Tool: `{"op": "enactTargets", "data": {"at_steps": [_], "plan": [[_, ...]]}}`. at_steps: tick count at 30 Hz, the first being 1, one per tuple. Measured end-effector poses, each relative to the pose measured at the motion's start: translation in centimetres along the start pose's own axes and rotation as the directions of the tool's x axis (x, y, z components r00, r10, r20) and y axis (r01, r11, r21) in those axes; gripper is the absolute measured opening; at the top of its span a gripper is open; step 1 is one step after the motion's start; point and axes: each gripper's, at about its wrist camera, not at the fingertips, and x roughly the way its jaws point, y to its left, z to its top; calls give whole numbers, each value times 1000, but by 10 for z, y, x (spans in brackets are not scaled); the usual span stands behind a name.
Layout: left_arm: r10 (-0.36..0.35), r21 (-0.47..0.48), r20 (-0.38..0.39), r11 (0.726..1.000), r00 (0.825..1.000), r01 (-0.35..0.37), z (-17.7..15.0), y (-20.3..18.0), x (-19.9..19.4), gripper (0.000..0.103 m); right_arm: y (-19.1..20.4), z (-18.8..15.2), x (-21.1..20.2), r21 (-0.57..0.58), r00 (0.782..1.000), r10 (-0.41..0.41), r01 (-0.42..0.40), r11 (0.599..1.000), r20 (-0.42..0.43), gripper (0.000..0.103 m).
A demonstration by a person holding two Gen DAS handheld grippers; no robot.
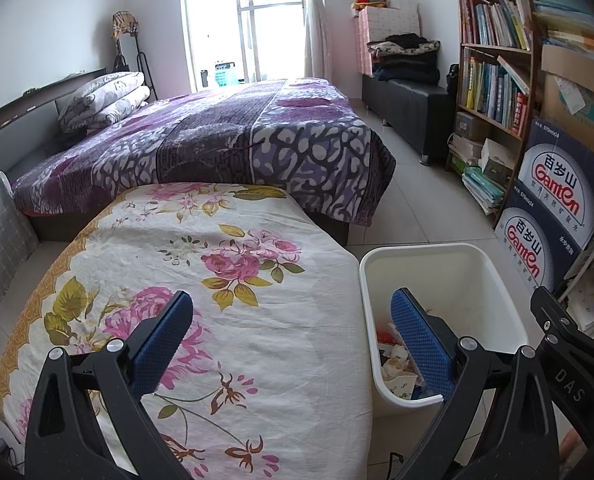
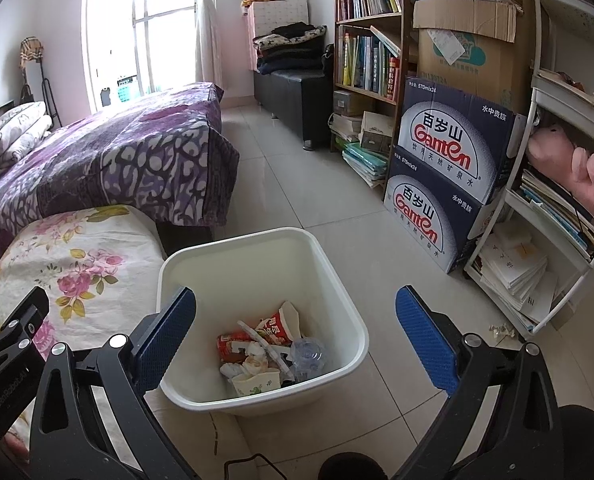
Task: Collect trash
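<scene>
A white plastic bin (image 2: 329, 264) stands on the tiled floor beside a table covered with a floral cloth (image 1: 233, 280). Trash lies in the bin (image 2: 265, 348): a red snack wrapper, crumpled paper, a clear plastic bottle and a paper cup. The bin also shows in the left wrist view (image 1: 497, 280). My left gripper (image 1: 293, 336) is open and empty above the cloth's right edge. My right gripper (image 2: 297, 332) is open and empty above the bin. A small crumpled scrap (image 2: 501, 330) lies on the floor by the white shelf.
A bed with a purple cover (image 1: 233, 136) stands beyond the table. Stacked Ganten water boxes (image 2: 449, 168), a bookshelf (image 2: 373, 40) and a white wire shelf (image 2: 545, 216) line the right wall. A dark bench (image 2: 293, 88) stands at the back.
</scene>
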Motion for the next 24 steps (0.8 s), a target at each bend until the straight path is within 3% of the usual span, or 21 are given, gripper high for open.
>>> {"op": "enactTargets", "data": {"at_steps": [24], "plan": [[-24, 34, 21, 999, 1000, 23, -1, -6, -4, 95, -3, -9, 2, 4, 1000, -3, 3, 1000, -16, 96]]}}
